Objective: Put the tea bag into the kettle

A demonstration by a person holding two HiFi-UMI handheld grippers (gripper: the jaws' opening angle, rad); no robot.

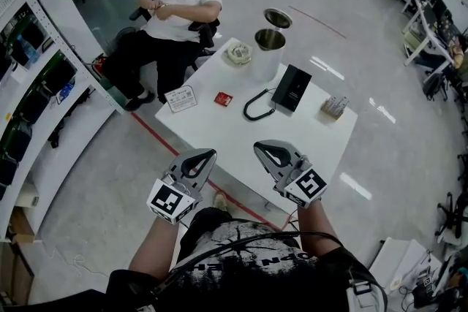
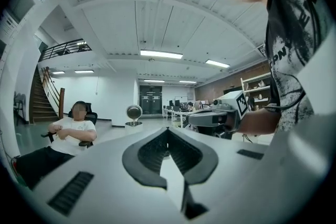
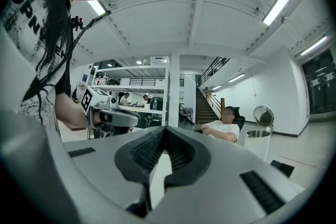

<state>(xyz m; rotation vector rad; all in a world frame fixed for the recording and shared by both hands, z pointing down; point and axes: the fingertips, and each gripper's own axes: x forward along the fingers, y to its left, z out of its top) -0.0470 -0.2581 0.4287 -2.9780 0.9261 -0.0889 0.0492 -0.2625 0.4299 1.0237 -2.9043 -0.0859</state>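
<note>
My left gripper (image 1: 210,153) and right gripper (image 1: 258,147) hover clenched, empty, at the table (image 1: 219,146) edge. Red tea bag (image 1: 223,99) lies flat near the open kettle (image 1: 269,47); probably light, flimsy: pinch 1 edge.

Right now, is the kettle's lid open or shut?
Open. The lid stands tipped back behind the kettle, and the head view looks down into its round mouth.

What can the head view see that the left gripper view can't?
Only the head view shows the red tea bag and the black cord on the white table. Only the left gripper view shows the ceiling lights and the staircase. Both show the kettle with its lid up, the seated person and the right hand-held gripper.
</note>
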